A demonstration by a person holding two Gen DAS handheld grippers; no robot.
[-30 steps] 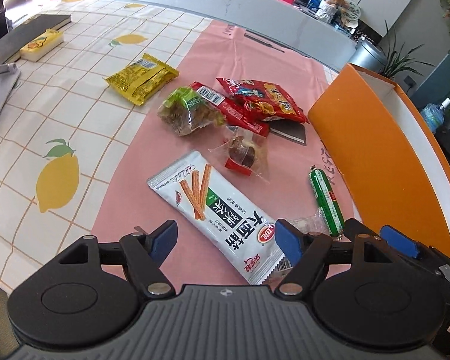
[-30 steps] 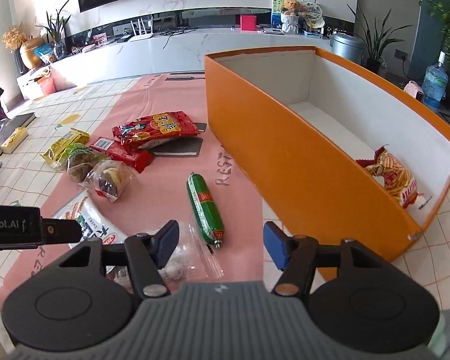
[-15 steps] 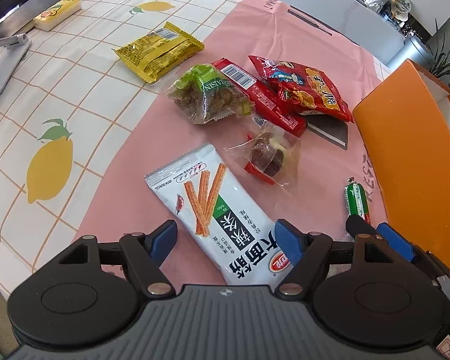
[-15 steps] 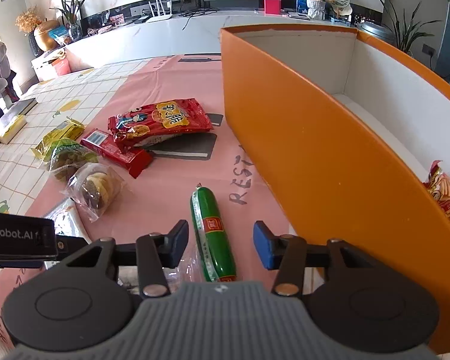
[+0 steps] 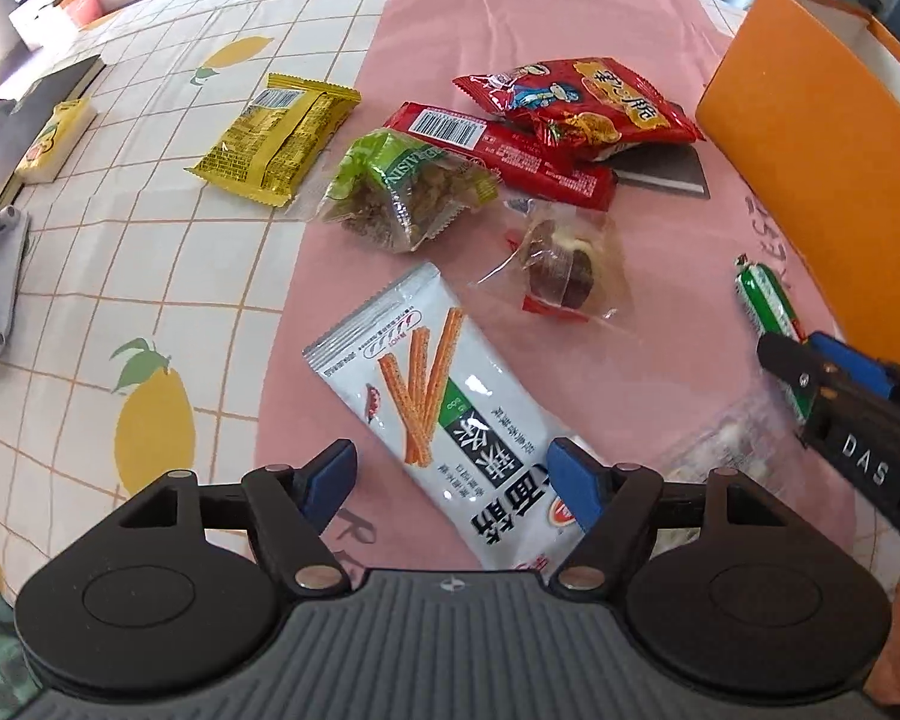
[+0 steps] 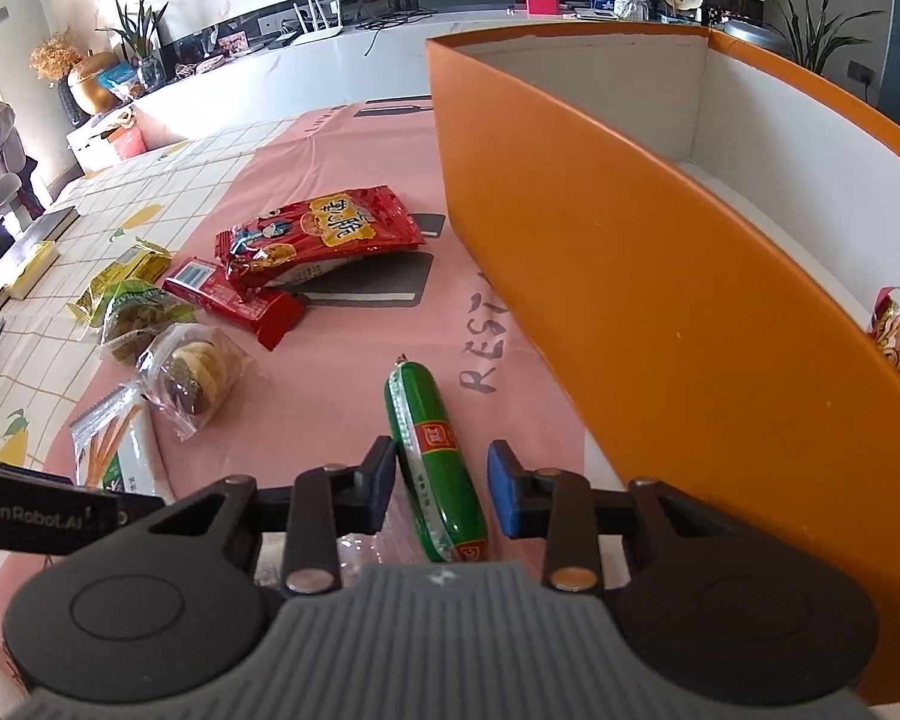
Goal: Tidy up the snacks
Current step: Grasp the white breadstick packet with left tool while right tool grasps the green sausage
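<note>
right gripper [image 6: 441, 483]: jaws closing around the green plastic-wrapped sausage stick [image 6: 435, 462], which lies on the pink table mat [image 6: 330, 396] beside the tall orange cardboard box [image 6: 660, 312]. the left pad is at the wrapper; a gap remains at the right pad.

left gripper [image 5: 450, 477]: jaws spread wide, holding nothing, poised over the white flat breadstick packet [image 5: 444, 402]. that packet lies on the mat, near the clear-wrapped brown cake [image 5: 561, 267] and the green raisin bag [image 5: 402, 189].
</note>
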